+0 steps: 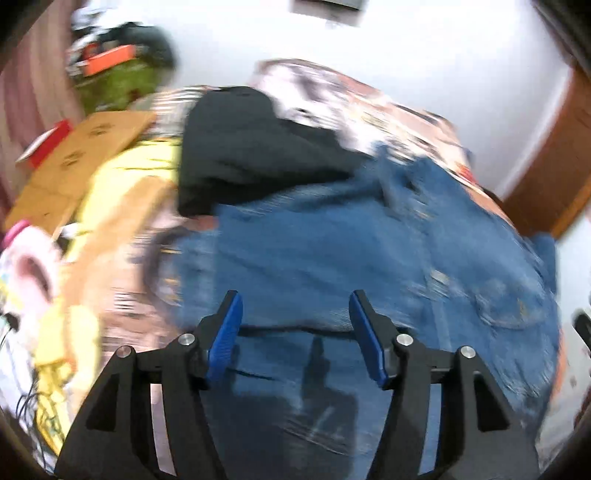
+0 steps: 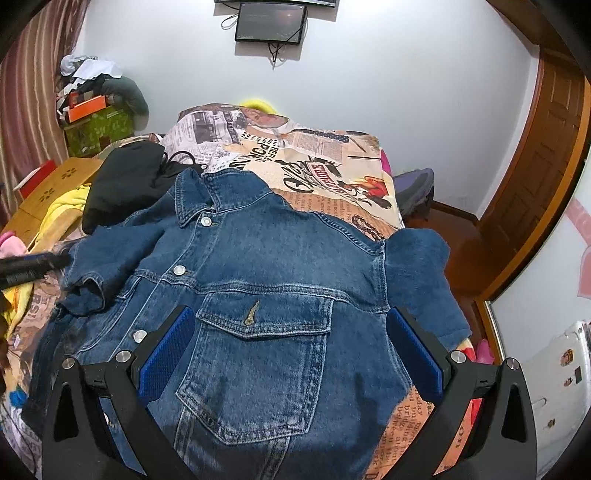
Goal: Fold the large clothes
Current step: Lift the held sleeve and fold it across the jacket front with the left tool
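Observation:
A blue denim jacket (image 2: 266,280) lies front up on the bed, collar toward the far wall, its left sleeve bunched up. My right gripper (image 2: 290,314) is open and empty, just above the chest pocket (image 2: 255,365). My left gripper (image 1: 295,299) is open and empty over the jacket's denim (image 1: 332,258); that view is motion-blurred. The left gripper also shows as a dark blurred shape at the left edge of the right wrist view (image 2: 33,264), beside the bunched sleeve (image 2: 96,280).
The bed carries a newspaper-print sheet (image 2: 325,166). A black garment (image 2: 125,181) lies at the jacket's far left. Yellow cloth (image 2: 62,210) and a wooden box (image 2: 48,192) sit left. A monitor (image 2: 271,22) hangs on the wall. A wooden door (image 2: 535,166) stands right.

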Demonstrator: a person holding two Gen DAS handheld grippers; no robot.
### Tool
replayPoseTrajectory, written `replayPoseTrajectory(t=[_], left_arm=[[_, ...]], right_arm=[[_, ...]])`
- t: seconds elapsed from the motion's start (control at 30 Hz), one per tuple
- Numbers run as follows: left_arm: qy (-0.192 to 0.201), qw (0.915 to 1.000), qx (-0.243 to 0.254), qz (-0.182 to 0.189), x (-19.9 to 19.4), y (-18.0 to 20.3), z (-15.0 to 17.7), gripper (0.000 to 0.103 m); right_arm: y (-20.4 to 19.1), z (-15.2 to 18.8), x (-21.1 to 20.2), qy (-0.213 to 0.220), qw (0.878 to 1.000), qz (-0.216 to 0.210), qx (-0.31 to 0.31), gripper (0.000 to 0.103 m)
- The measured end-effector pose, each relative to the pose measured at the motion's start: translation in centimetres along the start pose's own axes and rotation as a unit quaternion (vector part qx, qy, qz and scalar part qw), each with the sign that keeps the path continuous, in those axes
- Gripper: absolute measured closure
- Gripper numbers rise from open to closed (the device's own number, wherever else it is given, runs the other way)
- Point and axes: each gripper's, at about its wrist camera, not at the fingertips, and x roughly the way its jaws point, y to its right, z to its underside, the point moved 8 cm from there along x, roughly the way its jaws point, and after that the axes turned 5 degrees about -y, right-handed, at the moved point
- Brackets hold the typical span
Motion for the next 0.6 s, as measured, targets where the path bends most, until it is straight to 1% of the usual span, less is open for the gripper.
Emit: replayPoseTrajectory(t=[0.03, 0.1, 0.13, 0.17, 0.2, 0.27, 0.3, 0.37, 0.4, 0.43, 0.47, 0.53, 0.57, 0.6], left_arm=[[-0.006, 0.9997, -0.021, -0.005, 0.4, -1.3, -0.1, 0.044], [-0.022, 0.9975, -0.067, 0.002, 1.6, -3.4, 0.0, 0.044], [-0.032, 0.9949, -0.095, 0.008, 2.1, -4.5, 0.3, 0.044], [-0.038, 0.9931, -0.11, 0.015, 2.7, -4.9, 0.4, 0.044], [-0.05, 0.9889, -0.137, 0.03, 3.5, -5.7, 0.9, 0.044], [-0.064, 0.9827, -0.167, 0.048, 4.5, -6.5, 1.5, 0.044], [-0.072, 0.9782, -0.184, 0.063, 5.2, -6.8, 1.9, 0.044], [-0.09, 0.9674, -0.215, 0.099, 6.5, -7.1, 2.6, 0.044], [-0.098, 0.9606, -0.231, 0.119, 7.1, -7.1, 2.9, 0.044], [-0.104, 0.9553, -0.243, 0.132, 7.5, -7.2, 3.1, 0.044], [-0.114, 0.9451, -0.266, 0.152, 8.3, -7.4, 3.4, 0.044], [-0.128, 0.9305, -0.297, 0.172, 9.3, -7.4, 3.6, 0.044], [-0.134, 0.9201, -0.319, 0.183, 10.1, -7.5, 3.7, 0.044], [-0.134, 0.9166, -0.327, 0.187, 10.5, -7.5, 3.7, 0.044]], right_arm=[[0.0, 0.0, 0.2, -0.002, 1.0, -0.001, 0.001, 0.0], [-0.1, 0.0, 0.6, -0.006, 1.0, -0.002, 0.001, 0.0], [-0.2, 0.0, 0.8, -0.008, 1.0, -0.001, 0.0, 0.0], [-0.3, 0.0, 1.0, -0.01, 1.0, -0.001, -0.002, 0.0], [-0.4, 0.1, 1.2, -0.012, 1.0, 0.001, -0.004, 0.0], [-0.5, 0.1, 1.7, -0.018, 1.0, 0.003, -0.009, 0.0], [-0.5, 0.1, 2.0, -0.022, 1.0, 0.005, -0.011, 0.0], [-0.6, 0.2, 2.5, -0.028, 0.999, 0.009, -0.014, 0.0], [-0.6, 0.2, 2.7, -0.029, 0.999, 0.01, -0.016, 0.0], [-0.7, 0.2, 2.8, -0.03, 0.999, 0.011, -0.018, 0.0], [-0.7, 0.2, 3.0, -0.032, 0.999, 0.011, -0.019, 0.0], [-0.9, 0.2, 3.2, -0.034, 0.999, 0.006, -0.021, 0.0], [-1.0, 0.2, 3.4, -0.038, 0.999, 0.003, -0.021, 0.0], [-1.1, 0.2, 3.6, -0.04, 0.999, 0.002, -0.021, 0.0]])
